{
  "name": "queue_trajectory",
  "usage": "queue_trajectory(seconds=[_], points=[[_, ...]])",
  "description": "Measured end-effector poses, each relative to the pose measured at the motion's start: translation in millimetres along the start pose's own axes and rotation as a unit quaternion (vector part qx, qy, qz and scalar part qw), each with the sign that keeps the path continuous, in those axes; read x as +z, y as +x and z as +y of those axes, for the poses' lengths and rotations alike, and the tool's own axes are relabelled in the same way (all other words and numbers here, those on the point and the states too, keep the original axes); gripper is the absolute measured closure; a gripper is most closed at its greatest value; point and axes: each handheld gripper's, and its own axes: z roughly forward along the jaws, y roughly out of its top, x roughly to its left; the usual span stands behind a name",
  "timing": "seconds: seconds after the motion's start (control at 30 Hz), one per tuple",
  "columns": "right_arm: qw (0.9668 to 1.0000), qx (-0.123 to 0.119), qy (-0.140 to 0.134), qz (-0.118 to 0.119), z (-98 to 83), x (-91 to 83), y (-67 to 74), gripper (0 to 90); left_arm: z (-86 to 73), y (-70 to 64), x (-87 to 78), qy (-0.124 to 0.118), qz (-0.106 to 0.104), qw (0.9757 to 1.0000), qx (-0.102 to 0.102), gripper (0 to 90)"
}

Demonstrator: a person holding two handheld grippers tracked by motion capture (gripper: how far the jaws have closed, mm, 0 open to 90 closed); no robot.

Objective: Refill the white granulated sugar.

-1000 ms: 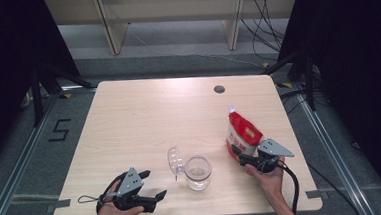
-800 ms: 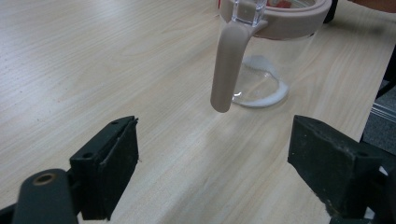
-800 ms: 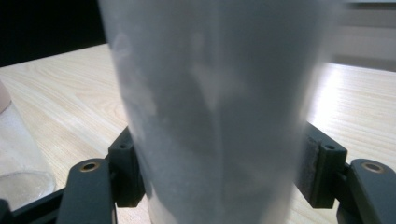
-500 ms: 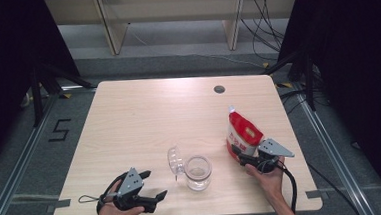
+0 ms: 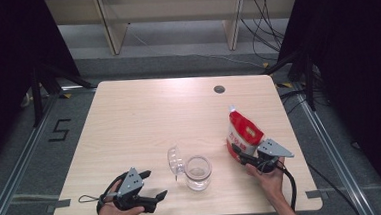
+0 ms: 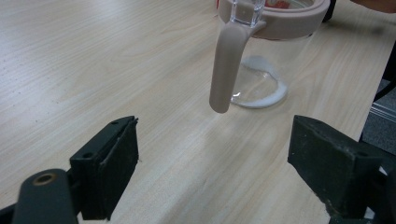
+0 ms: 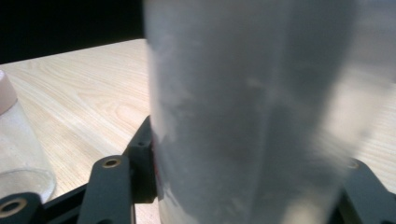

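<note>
Standing upright near the right edge of the table [image 5: 144, 115], the red and white bag [image 5: 243, 133] sits between the jaws of the right claw [image 5: 237, 152], which reaches it low on its near side. In the right claw's own view the bag [image 7: 252, 116] is a pale blur rising between the two black jaws; these have just been closing and now press its sides, pinching the bag. A clear jar [image 5: 198, 172] stands near the table's near edge, left of the bag and apart from it, its hinged lid [image 5: 174, 160] tipped open to its left. The left claw [image 5: 156, 190] rests at the near left, pointing right toward the jar, jaws spread with nothing between them. In its view the jar [image 6: 261, 60] shows ahead, with a beige rim and a beige latch [image 6: 225, 65] hanging down its side.
</note>
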Motion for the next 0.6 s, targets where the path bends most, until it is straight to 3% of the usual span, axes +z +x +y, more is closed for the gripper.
queue_trajectory(seconds=[0.1, 0.17, 0.27, 0.3, 0.37, 0.4, 0.43, 0.47, 0.53, 0.6], points=[[1.0000, 0.007, 0.000, 0.006, 0.2, -0.4, 1.0, 44.5, 0.2, -0.2, -0.9, 0.005, 0.002, 1.0000, 0.003, 15.9], [1.0000, -0.006, 0.002, -0.002, 1.0, -0.8, 2.1, 45.0, 0.4, -0.1, -1.1, 0.006, 0.003, 1.0000, 0.003, 15.9], [0.9999, 0.004, -0.005, -0.008, 0.3, -0.7, 3.2, 45.4, 0.6, 0.7, -1.6, 0.006, 0.005, 0.9999, 0.007, 15.9], [1.0000, 0.009, 0.004, 0.000, 1.0, -2.4, 3.5, 45.5, 0.8, 1.0, -1.7, 0.003, 0.003, 1.0000, 0.006, 15.9], [0.9998, -0.017, -0.002, 0.007, 1.3, -3.4, -0.5, 45.8, 1.3, 2.6, -1.7, 0.000, 0.001, 0.9999, 0.014, 15.9], [0.9998, -0.015, 0.002, 0.011, 1.7, -5.0, -0.4, 45.9, 1.4, 2.5, -2.0, 0.002, 0.003, 0.9999, 0.013, 15.9], [0.9996, -0.028, 0.002, 0.011, 2.2, -5.4, -2.8, 45.9, 0.6, 0.7, -1.8, 0.000, 0.005, 1.0000, -0.003, 15.9], [0.9999, -0.016, 0.000, 0.003, 2.2, -6.5, -1.1, 46.0, 0.6, 1.0, -1.6, 0.000, 0.004, 1.0000, -0.003, 15.9], [0.9993, -0.037, 0.005, 0.009, 3.3, -7.6, -4.9, 46.2, 0.5, 1.0, -1.5, -0.001, 0.005, 1.0000, -0.005, 15.9], [0.9993, -0.034, 0.009, 0.011, 3.7, -9.5, -2.5, 46.3, 0.2, 1.4, -0.7, -0.006, 0.002, 1.0000, -0.006, 15.9]])
